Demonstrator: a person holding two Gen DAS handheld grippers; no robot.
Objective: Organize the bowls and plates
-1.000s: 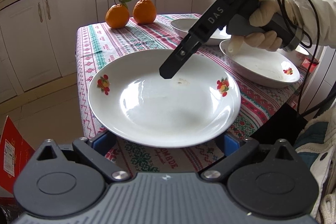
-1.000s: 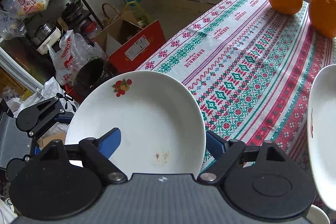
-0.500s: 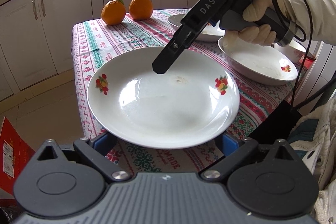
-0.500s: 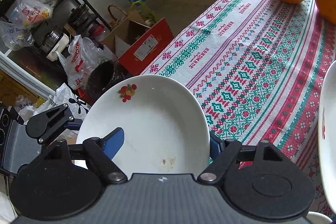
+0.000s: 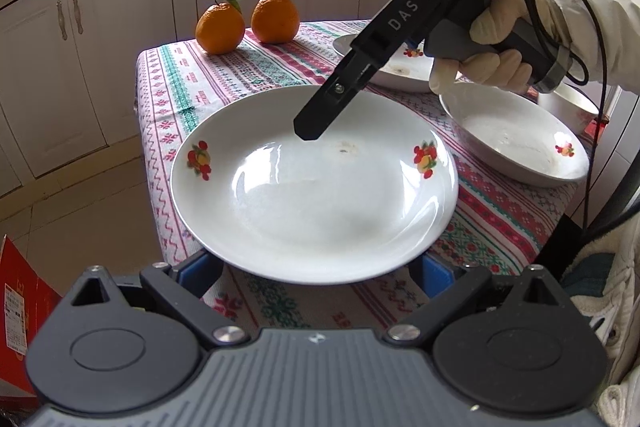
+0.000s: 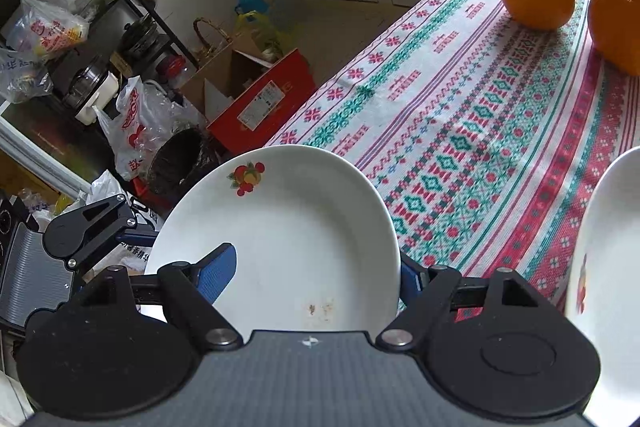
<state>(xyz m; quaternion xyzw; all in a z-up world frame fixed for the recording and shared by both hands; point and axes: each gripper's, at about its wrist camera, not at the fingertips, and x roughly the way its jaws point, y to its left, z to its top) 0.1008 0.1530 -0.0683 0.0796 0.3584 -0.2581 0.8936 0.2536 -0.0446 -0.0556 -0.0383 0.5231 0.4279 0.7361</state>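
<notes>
The right gripper [image 6: 312, 267] has its fingers narrowed on the rim of the fruit-patterned plate [image 5: 312, 195]: in the right wrist view one blue pad [image 6: 216, 273] lies on the inside of the dish at eight o'clock, while the other sits tucked behind the rim at four o'clock, so the plate's wall is pinched between them. The left gripper [image 5: 316, 267] has its fingers spread wide under the plate's near edge, at seven and five o'clock in its own view. Their tips are hidden beneath the china, and I can't tell whether the plate rests on them. The plate is tilted little, shows a small brown smear near the right gripper's finger, and hangs out past the corner of the table over the floor. A gloved hand [image 5: 492, 47] grips the right tool's handle at two o'clock, a black cable looping off it. Beyond, on the striped tablecloth [image 5: 248, 75], a second deep plate [image 5: 516, 143] sits at three o'clock and a third plate [image 5: 400, 71] lies just behind it, partly covered by the tool. Two oranges [image 5: 248, 23] stand side by side at the far edge, at twelve o'clock. White cabinets [image 5: 80, 47] line the wall behind, and a red carton [image 6: 260, 103] sits on the floor beside the table.
</notes>
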